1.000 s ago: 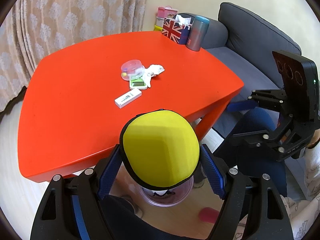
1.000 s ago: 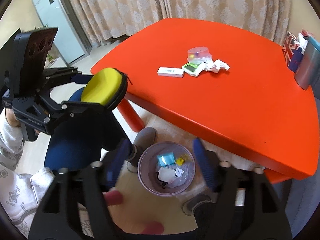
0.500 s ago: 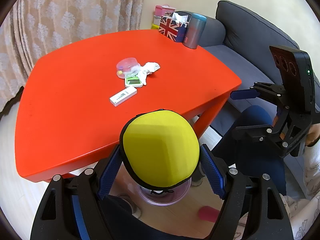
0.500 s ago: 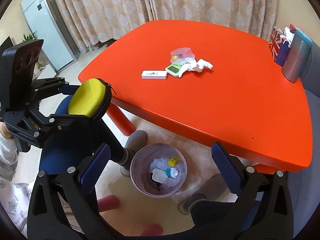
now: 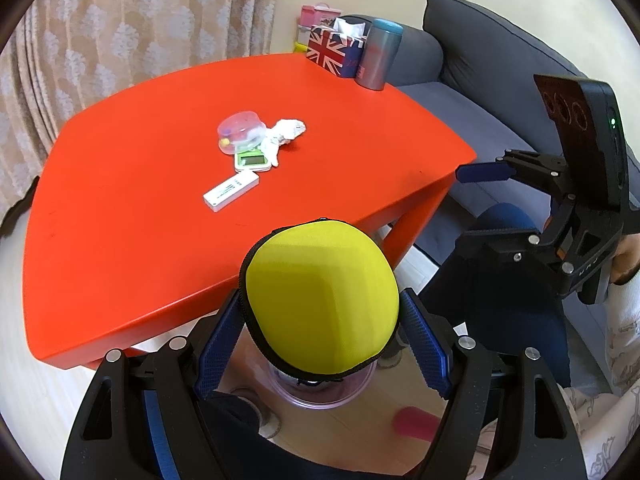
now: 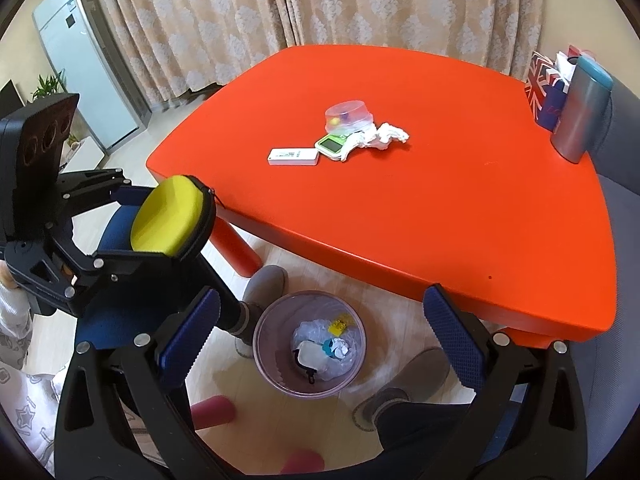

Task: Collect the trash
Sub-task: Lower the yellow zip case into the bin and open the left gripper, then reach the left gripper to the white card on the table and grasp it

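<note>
My left gripper (image 5: 320, 320) is shut on a yellow zip case (image 5: 320, 300), held off the near edge of the orange table (image 5: 120, 240); the same left gripper (image 6: 160, 216) and case (image 6: 168, 208) show at the left of the right wrist view. My right gripper (image 6: 320, 304) stands wide open and empty above the translucent trash bin (image 6: 276, 380), which holds wrappers and a white item. On the table lie a crumpled white tissue (image 6: 384, 136), a clear domed container (image 6: 348, 116), a green-white device (image 6: 332, 146) and a white stick-shaped box (image 6: 294, 156).
A Union Jack tissue box (image 6: 544, 84) and a grey tumbler (image 6: 584, 116) stand at the table's far corner by a grey sofa (image 5: 500, 60). The person's legs and grey slippers (image 6: 400, 380) flank the bin. A red table leg (image 6: 236, 248) stands close by.
The right gripper's jaws have spread from partly open to fully wide over the bin. The left gripper has kept its hold on the yellow case.
</note>
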Tool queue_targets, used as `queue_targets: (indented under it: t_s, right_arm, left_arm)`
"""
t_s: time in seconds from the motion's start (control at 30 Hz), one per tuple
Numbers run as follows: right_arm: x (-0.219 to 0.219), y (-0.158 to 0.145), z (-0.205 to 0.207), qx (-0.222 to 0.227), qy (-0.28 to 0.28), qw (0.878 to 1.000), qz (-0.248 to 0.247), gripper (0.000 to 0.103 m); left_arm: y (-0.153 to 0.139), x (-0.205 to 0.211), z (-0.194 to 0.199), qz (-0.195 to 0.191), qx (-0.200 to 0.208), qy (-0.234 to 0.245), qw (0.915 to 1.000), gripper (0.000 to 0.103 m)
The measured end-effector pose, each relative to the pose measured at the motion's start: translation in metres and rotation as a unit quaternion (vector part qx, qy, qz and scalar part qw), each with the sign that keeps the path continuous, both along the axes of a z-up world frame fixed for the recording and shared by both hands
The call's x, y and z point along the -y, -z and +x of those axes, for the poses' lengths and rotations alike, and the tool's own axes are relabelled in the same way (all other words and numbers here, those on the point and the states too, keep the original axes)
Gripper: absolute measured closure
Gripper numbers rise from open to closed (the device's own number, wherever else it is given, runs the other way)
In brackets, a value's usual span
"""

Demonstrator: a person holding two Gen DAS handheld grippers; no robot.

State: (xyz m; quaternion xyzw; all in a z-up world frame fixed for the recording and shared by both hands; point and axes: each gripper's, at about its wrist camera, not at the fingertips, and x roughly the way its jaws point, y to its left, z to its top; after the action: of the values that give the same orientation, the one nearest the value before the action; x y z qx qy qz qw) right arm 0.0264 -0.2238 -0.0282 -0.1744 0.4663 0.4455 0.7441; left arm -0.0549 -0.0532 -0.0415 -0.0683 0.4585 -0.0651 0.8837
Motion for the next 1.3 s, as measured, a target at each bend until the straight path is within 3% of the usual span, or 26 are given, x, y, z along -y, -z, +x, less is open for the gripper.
queue_targets:
  t_s: [0.47,0.5,0.57,0.77,1.3]
  right_arm:
    - [0.014,-0.006,0.007,0.000,0.021,1.000,0.012,0.003]
    - [0.014,-0.006,0.006,0.001,0.022,1.000,0.013,0.003]
    - [0.014,-0.006,0.007,0.001,0.022,1.000,0.014,0.003]
    - [0.015,-0.006,0.006,0.000,0.023,1.000,0.015,0.003]
    - [0.005,-0.015,0.010,0.006,0.021,1.000,0.018,0.003]
  left_arm:
    - [0.000,0.011,0.006,0.002,-0.002,0.019,0.9998,0.027]
    - [0.000,0.012,0.006,0.003,-0.002,0.019,0.9998,0.026]
    - [-0.001,0.012,0.006,0.002,0.005,0.017,0.9998,0.012]
    - [0.000,0.010,0.008,0.006,0.007,0.009,0.9999,0.008]
    - [-0.012,-0.008,0.012,0.010,0.014,-0.015,0.9997,0.008]
